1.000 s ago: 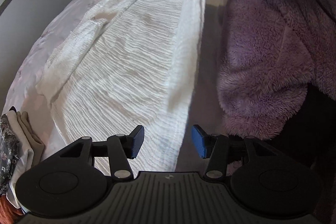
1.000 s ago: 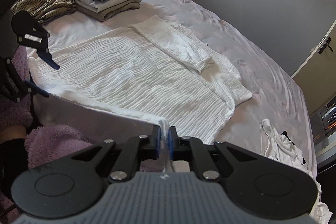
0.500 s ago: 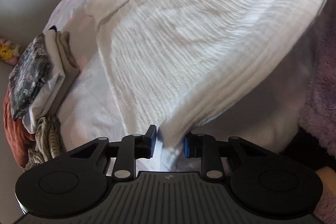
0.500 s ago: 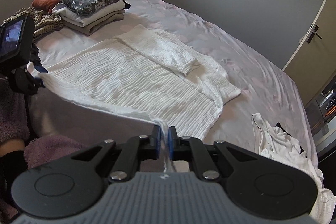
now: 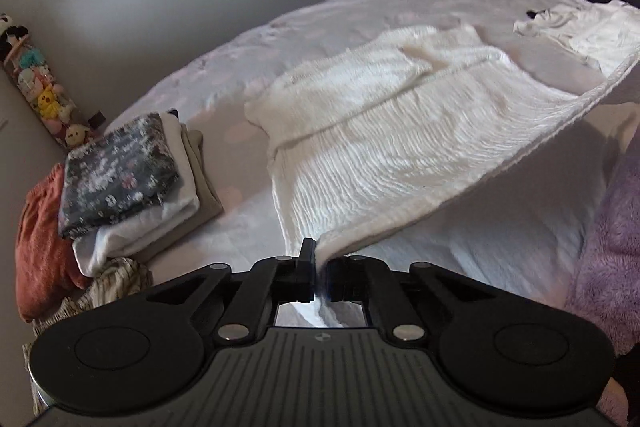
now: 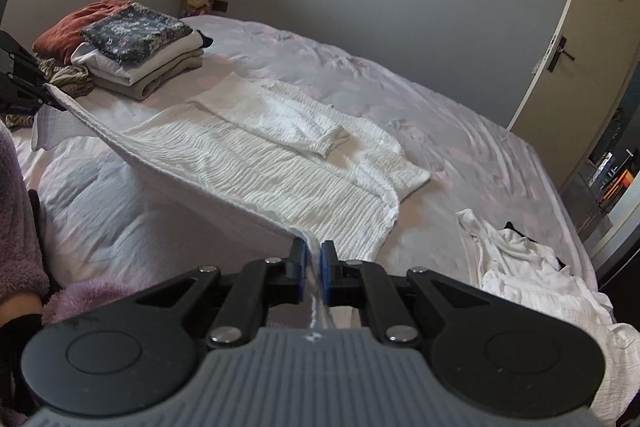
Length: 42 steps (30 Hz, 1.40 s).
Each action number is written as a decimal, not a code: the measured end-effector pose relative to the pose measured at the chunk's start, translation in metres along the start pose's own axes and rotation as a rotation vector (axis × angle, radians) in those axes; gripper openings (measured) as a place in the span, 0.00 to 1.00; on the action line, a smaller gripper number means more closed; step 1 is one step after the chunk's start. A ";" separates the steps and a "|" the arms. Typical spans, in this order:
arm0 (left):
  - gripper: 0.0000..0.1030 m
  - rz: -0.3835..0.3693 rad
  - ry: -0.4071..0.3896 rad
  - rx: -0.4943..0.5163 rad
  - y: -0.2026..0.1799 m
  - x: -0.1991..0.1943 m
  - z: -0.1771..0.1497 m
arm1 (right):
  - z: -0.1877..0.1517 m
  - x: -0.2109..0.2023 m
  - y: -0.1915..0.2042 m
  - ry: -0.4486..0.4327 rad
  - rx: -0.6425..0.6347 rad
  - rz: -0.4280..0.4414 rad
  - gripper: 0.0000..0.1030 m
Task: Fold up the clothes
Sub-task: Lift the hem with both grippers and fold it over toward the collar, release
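Honestly, no writing you can read anywhere. Your left gripper (image 5: 318, 277) is clamped on one corner of the white crinkled garment (image 6: 256, 163), and your right gripper (image 6: 314, 277) is pinched tight on the other corner. That near edge hangs lifted between them, while the rest lies flat on the bed (image 6: 460, 131), beside the folded stack (image 6: 140, 55).

Open bed (image 6: 460, 131) beyond white garment (image 6: 280, 163); folded stack (image 6: 140, 55) far-left corner, crumpled clothes (image 6: 532, 267) near right.
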State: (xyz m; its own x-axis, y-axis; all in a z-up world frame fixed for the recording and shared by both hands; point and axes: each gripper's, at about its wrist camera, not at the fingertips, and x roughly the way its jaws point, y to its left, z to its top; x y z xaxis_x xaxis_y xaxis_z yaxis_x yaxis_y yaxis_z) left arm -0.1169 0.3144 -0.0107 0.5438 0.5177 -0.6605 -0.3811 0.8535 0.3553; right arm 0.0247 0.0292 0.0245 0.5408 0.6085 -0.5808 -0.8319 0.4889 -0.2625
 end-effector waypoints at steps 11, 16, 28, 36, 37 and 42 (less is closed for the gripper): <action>0.02 0.100 -0.228 0.102 0.001 -0.078 0.023 | 0.012 -0.073 0.008 -0.233 -0.005 -0.128 0.07; 0.02 0.121 -0.306 0.133 0.001 -0.117 0.022 | 0.011 -0.113 0.010 -0.306 -0.010 -0.160 0.07; 0.02 0.116 -0.323 0.163 -0.008 -0.150 0.020 | 0.008 -0.163 0.024 -0.367 -0.047 -0.192 0.07; 0.02 0.099 -0.237 0.198 0.000 -0.091 0.037 | 0.024 -0.101 0.006 -0.293 -0.025 -0.174 0.07; 0.02 0.099 -0.230 0.204 0.002 -0.084 0.041 | 0.028 -0.091 0.004 -0.285 -0.028 -0.178 0.07; 0.02 0.107 -0.200 0.225 0.016 -0.045 0.065 | 0.053 -0.044 -0.009 -0.254 -0.042 -0.191 0.07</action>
State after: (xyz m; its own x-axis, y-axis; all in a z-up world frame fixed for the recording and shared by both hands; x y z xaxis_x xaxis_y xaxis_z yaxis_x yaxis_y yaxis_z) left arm -0.0990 0.3085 0.0683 0.6542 0.5878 -0.4760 -0.2816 0.7734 0.5679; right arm 0.0148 0.0315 0.0927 0.6971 0.6472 -0.3085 -0.7138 0.5864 -0.3828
